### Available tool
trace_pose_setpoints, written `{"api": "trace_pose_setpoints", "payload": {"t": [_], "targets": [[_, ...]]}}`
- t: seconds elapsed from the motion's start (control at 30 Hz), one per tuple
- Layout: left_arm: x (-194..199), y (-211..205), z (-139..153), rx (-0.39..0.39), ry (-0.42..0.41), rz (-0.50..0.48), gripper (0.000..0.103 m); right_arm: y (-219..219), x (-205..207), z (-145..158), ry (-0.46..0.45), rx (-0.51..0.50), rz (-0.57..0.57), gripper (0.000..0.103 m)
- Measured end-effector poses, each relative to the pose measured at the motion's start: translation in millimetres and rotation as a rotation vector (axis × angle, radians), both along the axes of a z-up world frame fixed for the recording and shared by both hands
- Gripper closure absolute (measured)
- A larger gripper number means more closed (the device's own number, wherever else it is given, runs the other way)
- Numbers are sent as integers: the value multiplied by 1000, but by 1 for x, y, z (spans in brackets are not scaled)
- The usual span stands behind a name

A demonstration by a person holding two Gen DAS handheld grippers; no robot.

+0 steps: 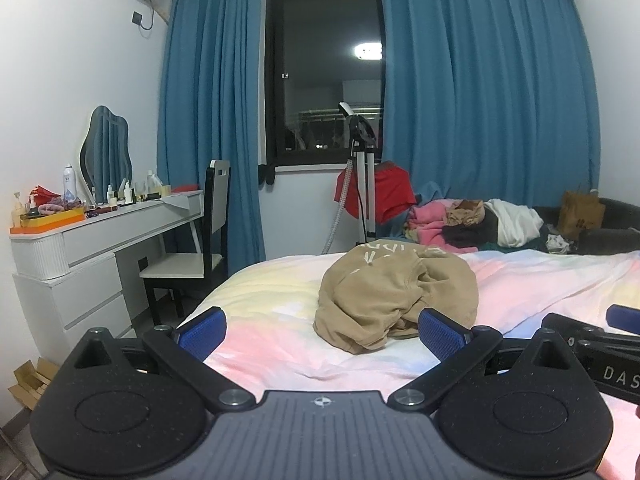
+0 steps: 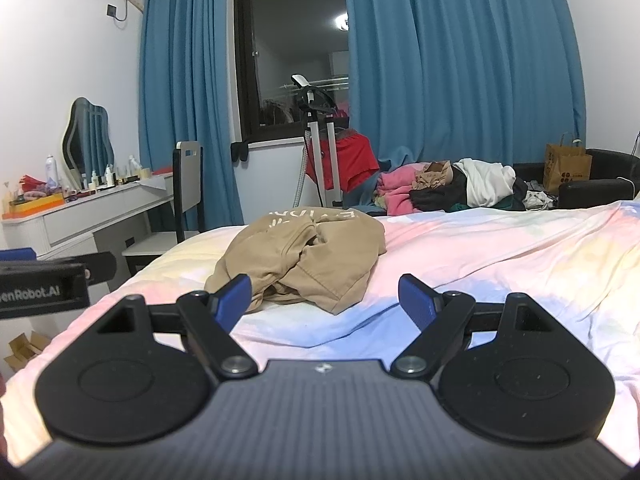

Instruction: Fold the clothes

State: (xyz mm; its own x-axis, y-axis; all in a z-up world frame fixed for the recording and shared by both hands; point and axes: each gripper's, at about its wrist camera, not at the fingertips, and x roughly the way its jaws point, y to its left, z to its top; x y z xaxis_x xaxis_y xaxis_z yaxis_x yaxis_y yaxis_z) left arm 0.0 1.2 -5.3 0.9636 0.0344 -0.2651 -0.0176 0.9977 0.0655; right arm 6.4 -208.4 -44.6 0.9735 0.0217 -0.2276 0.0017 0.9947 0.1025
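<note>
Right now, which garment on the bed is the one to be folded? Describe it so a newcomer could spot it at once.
Start at the bed with the pastel rainbow sheet below the blue curtains. Crumpled alone in its middle lies the tan cotton garment with white lettering, just ahead of both open grippers. Unlike the mixed pink, white and dark clothes pile beyond the bed's far edge, it is a single colour and lies by itself.

A tan garment (image 1: 396, 300) is lying crumpled in a rounded heap on the pastel bedspread, sitting just right of centre in the left wrist view and left of centre in the right wrist view (image 2: 304, 260). White lettering is showing along its far top edge. Folds and a hemmed edge are bunching toward its near side. It is lying unfolded.
</note>
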Motion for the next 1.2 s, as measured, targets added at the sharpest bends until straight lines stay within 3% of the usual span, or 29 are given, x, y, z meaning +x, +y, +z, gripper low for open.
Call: {"api": "trace_pose_setpoints", "payload": {"t": [0.87, 1.2], "targets": [[11, 7, -7, -4, 12, 27, 0, -2, -2, 7, -4, 15, -8, 21], [30, 1, -24, 9, 38, -47, 0, -16, -10, 15, -6, 62, -77, 21]]}}
